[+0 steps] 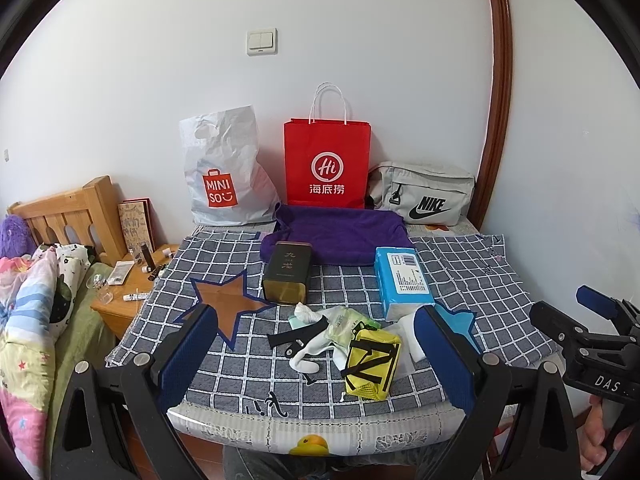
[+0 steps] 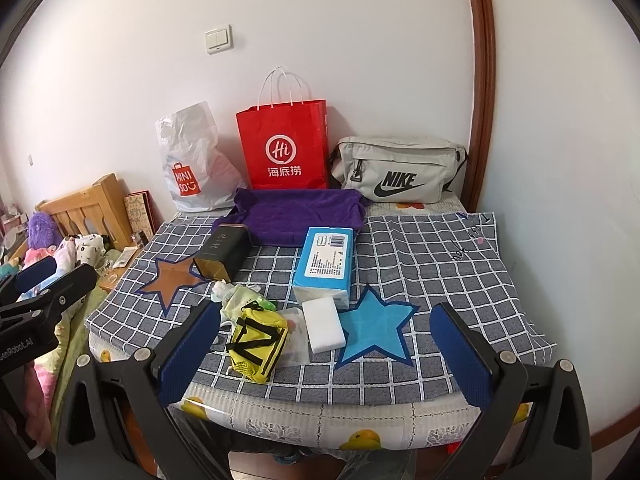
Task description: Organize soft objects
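Note:
A pile of soft items lies near the table's front edge: a yellow pouch with black straps (image 1: 372,362) (image 2: 258,342), white socks (image 1: 310,354), a green wet-wipe pack (image 1: 344,320) (image 2: 244,300) and a white sponge block (image 2: 323,324). Behind it stand a blue tissue pack (image 1: 402,284) (image 2: 325,264), a dark tin (image 1: 287,278) (image 2: 223,254) and a folded purple towel (image 1: 338,236) (image 2: 296,216). My left gripper (image 1: 316,356) is open, its fingers either side of the pile and short of it. My right gripper (image 2: 324,354) is open in front of the blue star patch (image 2: 376,330).
A red paper bag (image 1: 327,164) (image 2: 286,146), a white plastic bag (image 1: 224,176) (image 2: 192,160) and a grey waist bag (image 1: 424,194) (image 2: 396,168) stand against the wall. A brown star patch (image 1: 224,306) lies on the checked cloth (image 1: 472,276). A nightstand (image 1: 128,292) and bed (image 1: 36,308) are on the left.

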`<state>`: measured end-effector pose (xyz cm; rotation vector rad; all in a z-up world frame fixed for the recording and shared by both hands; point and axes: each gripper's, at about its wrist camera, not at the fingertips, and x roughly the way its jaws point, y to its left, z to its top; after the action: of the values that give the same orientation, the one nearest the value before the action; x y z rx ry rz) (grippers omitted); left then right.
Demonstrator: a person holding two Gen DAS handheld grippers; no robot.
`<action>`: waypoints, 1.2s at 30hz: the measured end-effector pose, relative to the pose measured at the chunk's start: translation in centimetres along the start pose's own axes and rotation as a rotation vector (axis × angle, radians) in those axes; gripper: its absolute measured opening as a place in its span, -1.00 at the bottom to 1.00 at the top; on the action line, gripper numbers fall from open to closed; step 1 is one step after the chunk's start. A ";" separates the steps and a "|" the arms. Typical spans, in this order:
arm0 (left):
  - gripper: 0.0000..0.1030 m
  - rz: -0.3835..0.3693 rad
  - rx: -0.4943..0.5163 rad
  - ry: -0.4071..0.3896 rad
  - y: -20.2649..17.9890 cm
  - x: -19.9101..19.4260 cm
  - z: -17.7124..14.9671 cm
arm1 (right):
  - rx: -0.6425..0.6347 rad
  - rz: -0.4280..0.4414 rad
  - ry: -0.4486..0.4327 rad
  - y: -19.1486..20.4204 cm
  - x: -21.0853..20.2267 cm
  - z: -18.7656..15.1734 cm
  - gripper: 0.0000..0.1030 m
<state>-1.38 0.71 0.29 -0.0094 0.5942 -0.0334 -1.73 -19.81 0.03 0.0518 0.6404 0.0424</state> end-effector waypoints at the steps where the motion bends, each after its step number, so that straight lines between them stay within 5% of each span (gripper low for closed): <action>1: 0.93 -0.002 0.003 0.000 0.0 0.1 -0.1 | -0.004 0.006 -0.004 0.0 0.1 0.0 1.00; 8: 0.93 0.004 -0.022 0.036 1.2 3.0 0.0 | -0.010 0.042 0.025 -0.2 3.0 0.2 1.00; 18: 0.91 -0.013 -0.054 0.184 3.6 11.4 -2.3 | 0.018 0.101 0.187 -2.3 13.2 -3.2 0.99; 26: 0.83 0.027 -0.061 0.280 5.0 18.0 -4.7 | 0.030 0.111 0.332 -3.2 21.8 -6.6 0.61; 36: 0.83 -0.011 -0.024 0.355 5.5 22.5 -6.2 | -0.030 0.110 0.400 -2.0 26.9 -8.0 0.53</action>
<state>13.91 5.41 -17.49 -0.0303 0.9490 -0.0391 15.09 -20.05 -22.50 0.0503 1.0363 0.1712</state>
